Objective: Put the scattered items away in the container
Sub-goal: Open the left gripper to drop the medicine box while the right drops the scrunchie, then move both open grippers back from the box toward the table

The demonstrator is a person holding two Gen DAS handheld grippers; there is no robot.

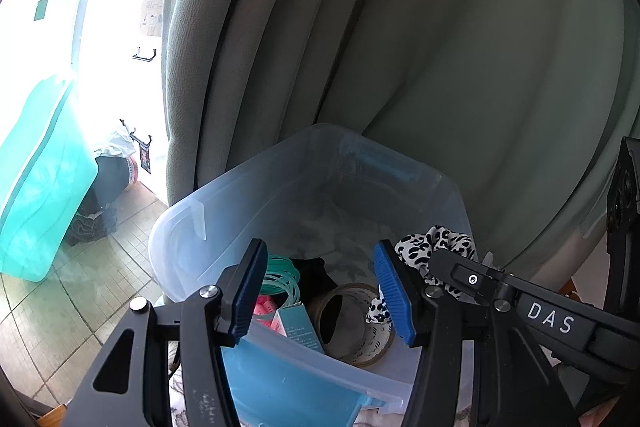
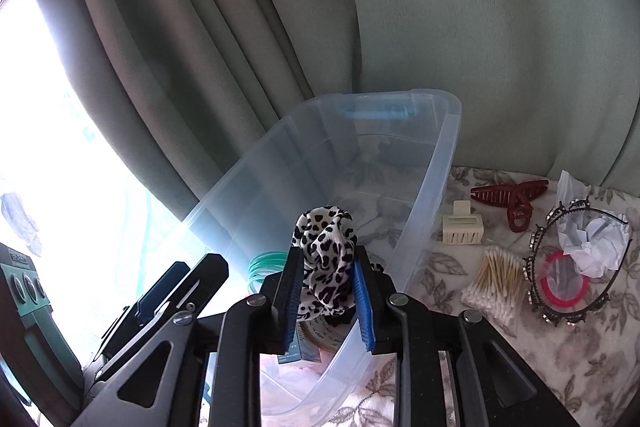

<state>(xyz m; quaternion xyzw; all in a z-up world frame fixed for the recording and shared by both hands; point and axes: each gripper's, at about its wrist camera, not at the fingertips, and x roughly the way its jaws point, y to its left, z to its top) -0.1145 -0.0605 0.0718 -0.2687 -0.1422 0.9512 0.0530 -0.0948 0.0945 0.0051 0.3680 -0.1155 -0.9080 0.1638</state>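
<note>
Right gripper [image 2: 326,301] over bin [image 2: 436,187], centre frame, blue pads touching scrunchie [image 2: 326,247] on both sides. Left gripper [image 1: 320,291] jaws apart, empty.

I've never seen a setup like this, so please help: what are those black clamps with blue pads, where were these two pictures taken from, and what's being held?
They are hand-held grippers, one in each of a person's hands, each carrying a camera looking along its fingers. The left gripper hovers open over the clear bin. The right gripper has a leopard-print scrunchie between its fingers above that bin. Tape and green hair ties already lie inside. On the flowered cloth wait cotton swabs, two claw clips and a headband.
</note>
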